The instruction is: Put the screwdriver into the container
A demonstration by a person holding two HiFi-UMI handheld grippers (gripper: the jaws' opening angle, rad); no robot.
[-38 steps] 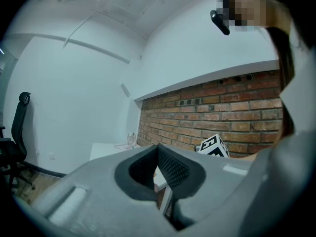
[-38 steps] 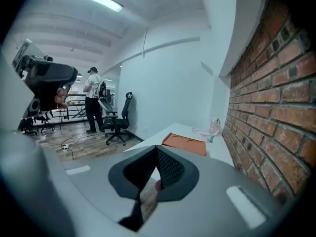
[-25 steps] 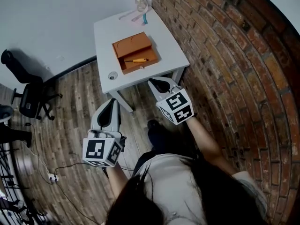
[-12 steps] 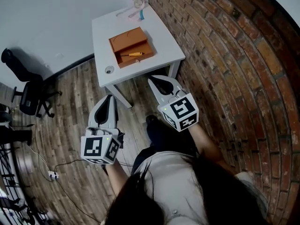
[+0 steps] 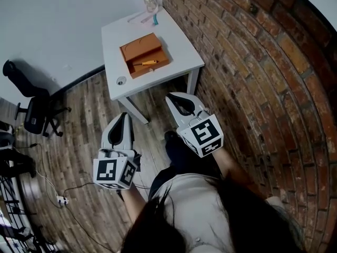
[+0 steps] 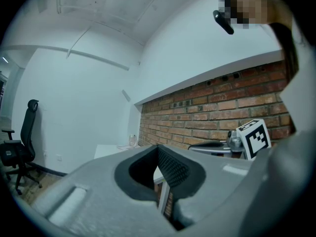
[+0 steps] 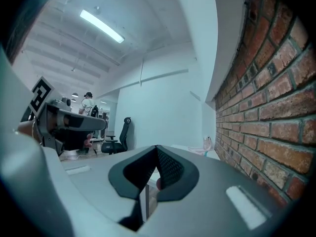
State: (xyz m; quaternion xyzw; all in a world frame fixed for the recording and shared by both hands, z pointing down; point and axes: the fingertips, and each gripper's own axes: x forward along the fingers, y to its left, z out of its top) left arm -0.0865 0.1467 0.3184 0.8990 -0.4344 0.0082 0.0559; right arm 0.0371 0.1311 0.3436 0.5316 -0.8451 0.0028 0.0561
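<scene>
Your left gripper (image 5: pixel 122 116) and right gripper (image 5: pixel 175 97) are closed, empty; screwdriver (image 5: pixel 146 63) sits in container (image 5: pixel 136 47), so reaching in could knock it out.

Cool, even indoor light; a ceiling strip lamp (image 7: pixel 101 26) glares at upper left in the right gripper view. Heavy fisheye bending, dark vignetted corners, soft blurred foreground.

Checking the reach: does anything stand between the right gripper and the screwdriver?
Nothing visible does. The screwdriver lies uncovered inside the orange container on the white table, ahead of the shut right gripper.
</scene>
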